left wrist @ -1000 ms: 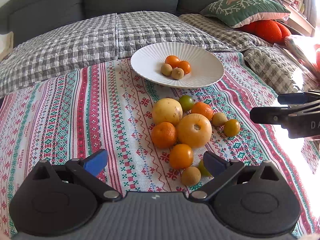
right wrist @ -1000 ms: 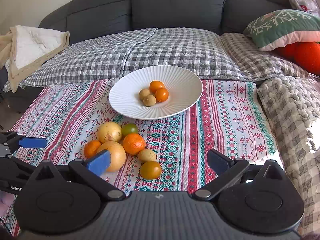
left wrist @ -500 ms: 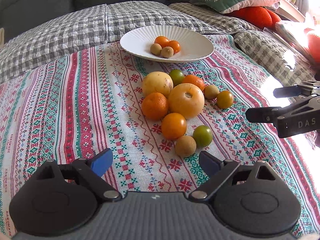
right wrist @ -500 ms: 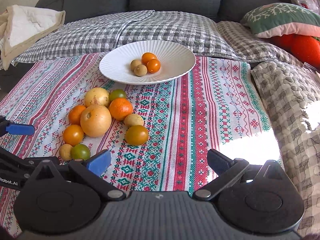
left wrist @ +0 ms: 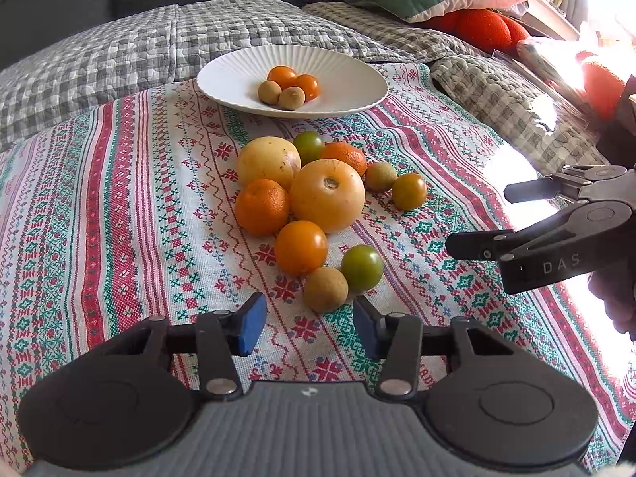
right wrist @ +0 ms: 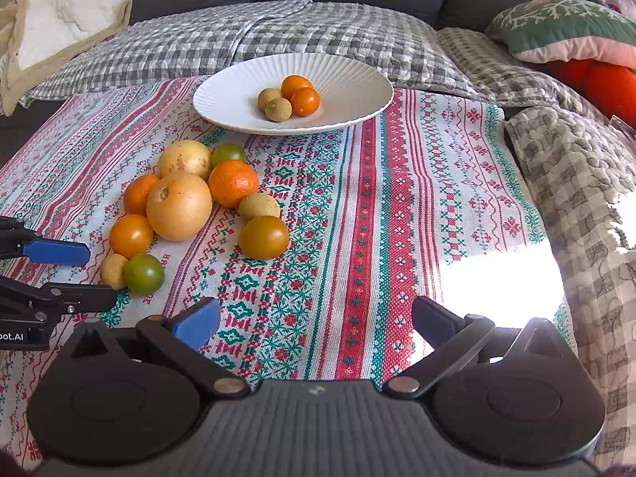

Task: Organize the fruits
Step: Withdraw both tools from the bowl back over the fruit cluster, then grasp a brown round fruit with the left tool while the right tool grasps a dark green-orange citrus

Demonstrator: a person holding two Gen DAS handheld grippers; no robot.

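Now the left tool [left wrist: 309, 328] has dropped closer, jaws narrowing on nothing, small brown fruit [left wrist: 326, 289] seemingly just ahead; right tool [right wrist: 314, 320] wide.

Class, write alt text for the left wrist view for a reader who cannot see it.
The left gripper, jaws closing on nothing, points at a small tan fruit nearest it in a fruit cluster on a patterned cloth. Behind, a white plate holds four small fruits.
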